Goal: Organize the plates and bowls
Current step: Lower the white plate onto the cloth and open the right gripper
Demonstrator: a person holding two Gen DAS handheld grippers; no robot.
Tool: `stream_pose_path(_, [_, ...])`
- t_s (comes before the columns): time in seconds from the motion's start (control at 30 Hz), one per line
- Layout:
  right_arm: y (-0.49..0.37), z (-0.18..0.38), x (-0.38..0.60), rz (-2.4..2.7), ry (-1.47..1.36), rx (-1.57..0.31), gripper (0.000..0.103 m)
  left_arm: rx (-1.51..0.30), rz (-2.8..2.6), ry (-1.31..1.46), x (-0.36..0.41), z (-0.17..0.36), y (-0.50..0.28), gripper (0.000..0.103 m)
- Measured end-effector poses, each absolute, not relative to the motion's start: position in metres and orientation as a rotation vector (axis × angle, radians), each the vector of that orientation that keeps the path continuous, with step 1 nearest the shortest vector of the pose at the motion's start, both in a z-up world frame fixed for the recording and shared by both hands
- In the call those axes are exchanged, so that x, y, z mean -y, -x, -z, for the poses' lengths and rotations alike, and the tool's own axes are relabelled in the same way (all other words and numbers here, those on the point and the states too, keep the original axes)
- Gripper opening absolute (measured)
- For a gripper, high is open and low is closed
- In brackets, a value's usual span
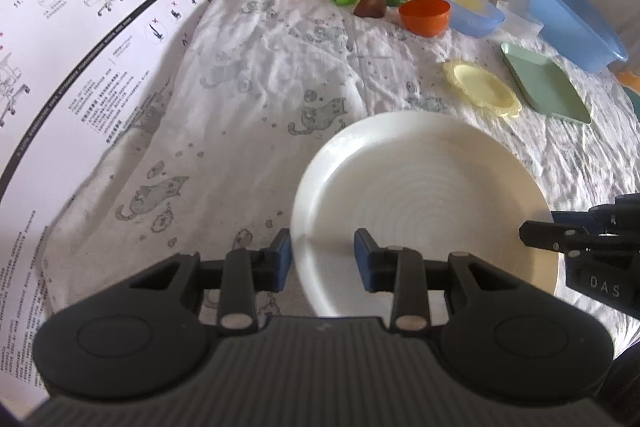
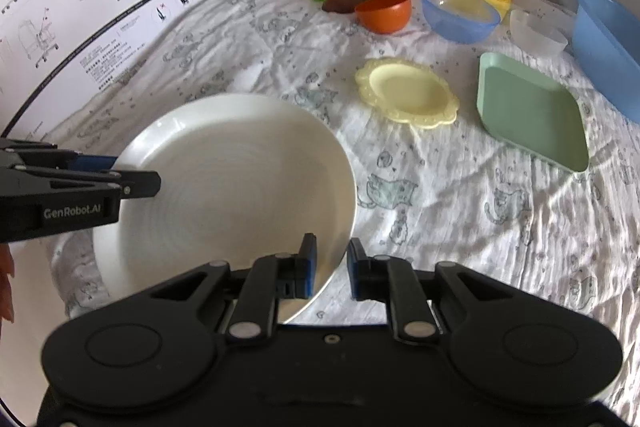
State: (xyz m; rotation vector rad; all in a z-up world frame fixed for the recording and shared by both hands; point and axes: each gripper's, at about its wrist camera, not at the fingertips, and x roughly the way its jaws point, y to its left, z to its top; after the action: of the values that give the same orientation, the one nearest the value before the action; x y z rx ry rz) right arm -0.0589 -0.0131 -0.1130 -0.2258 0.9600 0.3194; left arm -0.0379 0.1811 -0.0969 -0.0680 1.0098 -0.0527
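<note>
- Our left gripper straddles the near-left rim of the white plate, apparently clamping it, though pad contact is hard to judge.
- Our right gripper pinches the plate's opposite rim between its blue pads.
- The plate sits tilted above the cat-print cloth.
- Beyond lie a yellow scalloped dish, a green square tray and a blue bowl.
</note>
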Motion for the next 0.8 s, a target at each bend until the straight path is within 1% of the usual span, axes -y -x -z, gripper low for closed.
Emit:
stream_pose_path(0.17, [0.057,0.115,0.014,-0.324,0.22,-0.962,0.017,-1.005,0.055,0.058,-0.18,0.098,0.037,0.034])
stream_pose_path(0.2, [0.056,0.115,0.015,-0.325,0.218,-0.961,0.017,-1.006,0.053,0.058,-0.179,0.098,0.036,0.037])
stream_pose_path(0.23, [0.056,0.115,0.015,-0.327,0.214,-0.959,0.025,-1.005,0.052,0.059,-0.179,0.098,0.036,0.04])
stream_pose_path(0.27, [0.056,0.114,0.016,-0.328,0.21,-0.956,0.038,-1.007,0.05,0.057,-0.179,0.098,0.036,0.044])
stream_pose_path(0.3, [0.056,0.114,0.017,-0.327,0.207,-0.951,0.047,-1.008,0.04,0.052,-0.179,0.098,0.036,0.057])
stream_pose_path(0.33, [0.057,0.112,0.018,-0.325,0.206,-0.946,0.067,-1.004,0.026,0.047,-0.179,0.098,0.036,0.074])
stream_pose_path(0.37, [0.057,0.111,0.019,-0.32,0.205,-0.935,0.084,-0.997,0.006,0.04,-0.179,0.097,0.036,0.082])
stream_pose_path(0.4, [0.058,0.109,0.02,-0.316,0.203,-0.923,0.091,-0.985,-0.012,0.033,-0.18,0.096,0.037,0.094])
stream_pose_path(0.43, [0.059,0.106,0.021,-0.313,0.2,-0.911,0.098,-0.974,-0.026,0.031,-0.181,0.095,0.038,0.098])
stream_pose_path(0.47, [0.06,0.104,0.023,-0.312,0.197,-0.903,0.101,-0.964,-0.034,0.036,-0.182,0.093,0.038,0.103])
stream_pose_path(0.53, [0.059,0.1,0.026,-0.309,0.186,-0.897,0.103,-0.959,-0.038,0.059,-0.187,0.089,0.037,0.103])
stream_pose_path(0.8, [0.055,0.091,0.046,-0.276,0.125,-0.885,0.103,-0.93,-0.037,0.083,-0.18,0.073,0.028,0.103])
